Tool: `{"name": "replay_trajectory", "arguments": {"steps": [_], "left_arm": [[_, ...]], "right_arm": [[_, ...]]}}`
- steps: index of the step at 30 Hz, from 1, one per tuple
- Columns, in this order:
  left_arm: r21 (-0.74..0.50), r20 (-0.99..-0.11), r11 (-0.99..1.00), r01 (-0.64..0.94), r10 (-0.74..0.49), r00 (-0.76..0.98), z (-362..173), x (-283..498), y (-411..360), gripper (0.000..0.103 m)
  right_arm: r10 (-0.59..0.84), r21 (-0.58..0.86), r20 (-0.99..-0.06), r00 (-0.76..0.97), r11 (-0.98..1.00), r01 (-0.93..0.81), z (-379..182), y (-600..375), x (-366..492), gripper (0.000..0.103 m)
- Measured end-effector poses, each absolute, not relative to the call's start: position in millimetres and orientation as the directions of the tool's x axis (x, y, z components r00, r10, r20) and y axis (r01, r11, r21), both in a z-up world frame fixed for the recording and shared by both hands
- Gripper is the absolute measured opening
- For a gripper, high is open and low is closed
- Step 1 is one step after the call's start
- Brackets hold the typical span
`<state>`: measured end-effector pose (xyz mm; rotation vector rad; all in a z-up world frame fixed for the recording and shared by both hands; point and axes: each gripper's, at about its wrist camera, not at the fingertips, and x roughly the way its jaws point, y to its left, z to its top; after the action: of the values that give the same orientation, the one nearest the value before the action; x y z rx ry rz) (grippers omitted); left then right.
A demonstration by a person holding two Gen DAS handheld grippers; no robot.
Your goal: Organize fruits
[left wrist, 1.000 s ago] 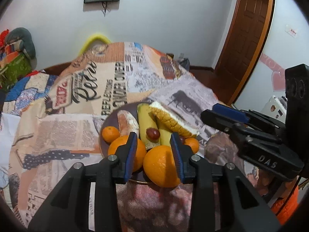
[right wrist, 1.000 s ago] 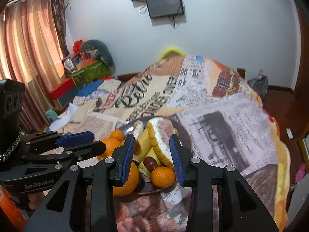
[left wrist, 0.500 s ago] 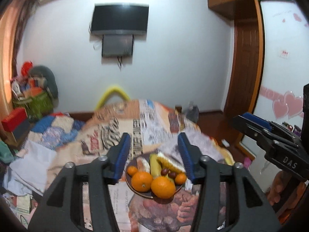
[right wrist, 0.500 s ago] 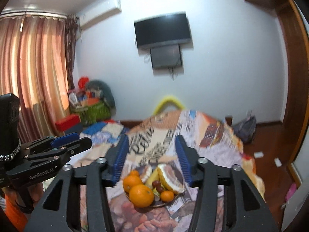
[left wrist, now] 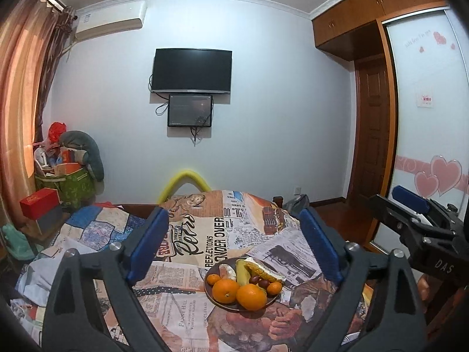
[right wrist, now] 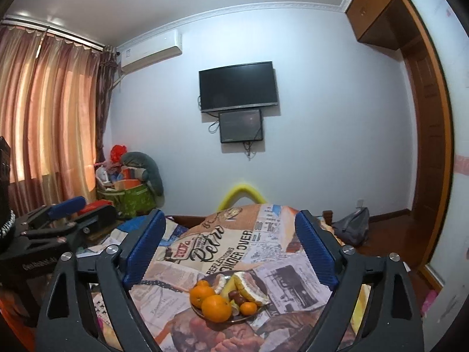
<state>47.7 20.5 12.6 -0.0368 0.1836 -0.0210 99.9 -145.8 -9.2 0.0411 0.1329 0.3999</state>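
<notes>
Two grippers hang above the bed, both with jaws spread wide and nothing between them. The left gripper (left wrist: 234,249) shows its blue pads (left wrist: 149,245) far apart, and the right gripper (right wrist: 230,248) is released the same way, its ribbed pads (right wrist: 313,249) well clear of everything.

Below and between each pair of jaws, well apart from them, sits the plate (left wrist: 218,303) of fruit on the bedspread (left wrist: 202,234). In the left view it lies slightly right of the midline between the jaws; in the right view, about midway. At the plate's near edge two big oranges (left wrist: 251,297) lie side by side, touching. A small orange (left wrist: 213,279) sits at the left rim and another (left wrist: 274,288) at the right. Behind them a banana (left wrist: 241,271) lies lengthwise, with dark red fruits (left wrist: 255,279) just beside it, a pomelo wedge (left wrist: 263,271) to the right and a pale peeled piece (left wrist: 228,270) to the left.

Beyond the jaws, past the bed's far end, a yellow arch (left wrist: 184,180) stands against the wall under the TV (left wrist: 192,70). To the left of the jaws are a green bag (right wrist: 133,201) of clutter and curtains (right wrist: 47,111); to the right, a wardrobe (left wrist: 425,117) with heart stickers.
</notes>
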Motion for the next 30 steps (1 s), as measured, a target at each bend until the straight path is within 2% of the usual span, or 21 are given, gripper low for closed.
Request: {"name": "replay_trajectory", "arguments": {"steps": [1, 3, 6, 30], "left_arm": [[-0.041, -0.178, 0.999, 0.011, -0.018, 0.984, 12.5, 45.8, 22.2, 0.098], [-0.045, -0.170, 0.999, 0.007, -0.015, 0.985, 12.8, 41.6, 24.0, 0.099], [-0.047, -0.168, 0.999, 0.003, -0.011, 0.986, 11.9, 39.5, 25.5, 0.102], [-0.024, -0.191, 0.999, 0.023, -0.027, 0.981, 1.4, 39.3, 18.6, 0.103]], "right_arm": [[0.387, 0.071, -0.123, 0.914, 0.922, -0.381, -9.3, -147.3, 97.8, 0.092], [0.383, 0.080, -0.120, 0.916, 0.923, -0.375, -10.4, -146.7, 99.4, 0.103], [0.375, 0.070, -0.116, 0.920, 0.927, -0.369, -9.2, -150.1, 89.4, 0.103], [0.379, 0.066, -0.143, 0.914, 0.926, -0.373, -15.4, -152.1, 80.9, 0.103]]}}
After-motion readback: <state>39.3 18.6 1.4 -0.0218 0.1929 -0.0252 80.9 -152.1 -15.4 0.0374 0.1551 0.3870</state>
